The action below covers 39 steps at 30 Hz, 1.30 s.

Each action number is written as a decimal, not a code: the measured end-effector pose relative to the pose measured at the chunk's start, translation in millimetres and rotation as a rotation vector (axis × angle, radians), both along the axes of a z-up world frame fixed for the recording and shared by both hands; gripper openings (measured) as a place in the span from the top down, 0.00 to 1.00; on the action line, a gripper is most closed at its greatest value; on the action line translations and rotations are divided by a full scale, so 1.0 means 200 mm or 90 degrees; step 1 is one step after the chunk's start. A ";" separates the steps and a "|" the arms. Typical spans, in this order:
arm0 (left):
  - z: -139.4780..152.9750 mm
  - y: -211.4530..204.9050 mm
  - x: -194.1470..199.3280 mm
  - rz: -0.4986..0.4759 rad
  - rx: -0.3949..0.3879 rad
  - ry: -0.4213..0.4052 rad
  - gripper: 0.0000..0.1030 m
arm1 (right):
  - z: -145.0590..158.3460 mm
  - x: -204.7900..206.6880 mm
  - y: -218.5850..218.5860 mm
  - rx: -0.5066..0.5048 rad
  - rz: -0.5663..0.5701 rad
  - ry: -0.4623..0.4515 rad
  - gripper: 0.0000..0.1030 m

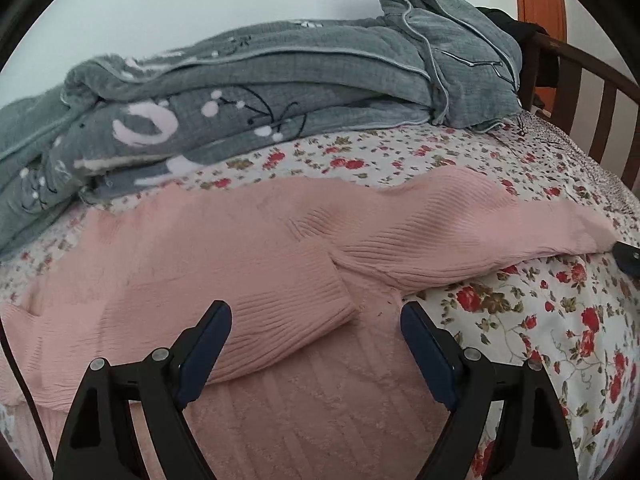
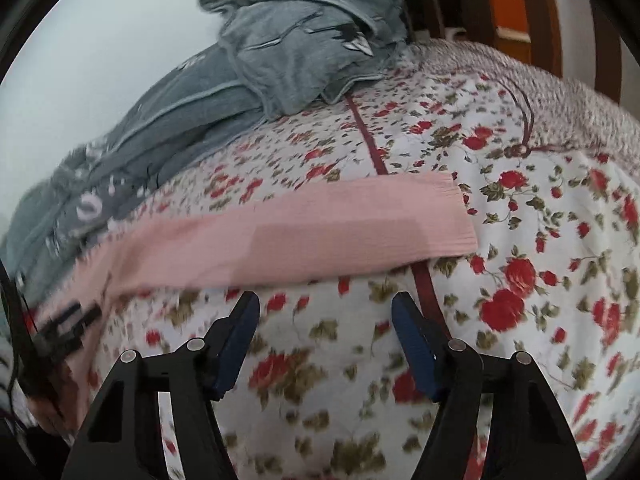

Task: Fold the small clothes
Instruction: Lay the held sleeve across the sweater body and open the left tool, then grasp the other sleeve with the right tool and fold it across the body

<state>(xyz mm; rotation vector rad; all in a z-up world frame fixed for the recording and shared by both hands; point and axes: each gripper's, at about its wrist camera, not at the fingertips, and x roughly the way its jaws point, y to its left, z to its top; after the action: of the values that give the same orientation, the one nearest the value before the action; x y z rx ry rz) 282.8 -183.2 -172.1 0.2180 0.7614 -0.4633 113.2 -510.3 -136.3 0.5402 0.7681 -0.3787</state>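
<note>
On the floral bedsheet (image 1: pixel 520 312), both tools, left (image 1: pixel 316 320) and right (image 2: pixel 326 312), hover spread over the pink sweater (image 1: pixel 240 248).

The right hand-held gripper (image 2: pixel 325 312) hangs with jaws spread over the floral bedsheet (image 2: pixel 540 240), gripping nothing. Beyond its tips a pink sleeve (image 2: pixel 320 236) lies flat across the bed (cuff end toward the right), with a grey quilt (image 2: pixel 280 48) heaped behind.
</note>
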 end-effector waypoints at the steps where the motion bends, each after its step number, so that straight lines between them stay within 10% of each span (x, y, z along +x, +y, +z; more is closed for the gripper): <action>1: 0.00 0.01 0.02 0.000 -0.010 0.014 0.16 | -0.01 0.01 -0.03 0.012 -0.014 -0.002 0.39; 10: -0.01 0.07 0.06 0.012 -0.058 0.048 0.17 | -0.02 0.07 -0.18 0.034 -0.120 0.002 0.89; 20: 0.19 0.27 0.02 0.088 -0.134 0.003 0.17 | 0.44 0.18 0.10 -0.124 -0.090 -0.023 0.94; 28: 0.35 0.96 -0.17 0.169 -0.178 -0.040 0.16 | 0.91 0.41 0.81 -0.232 0.061 -0.142 0.94; 39: 0.23 2.03 -0.46 0.375 -0.218 -0.045 0.17 | 0.87 0.83 2.03 -0.248 0.345 -0.188 0.94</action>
<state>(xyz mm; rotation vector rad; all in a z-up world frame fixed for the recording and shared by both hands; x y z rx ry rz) 191.0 223.2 -126.6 -0.3060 0.6284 -0.0191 279.1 -105.1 38.6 0.0077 0.5080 0.0608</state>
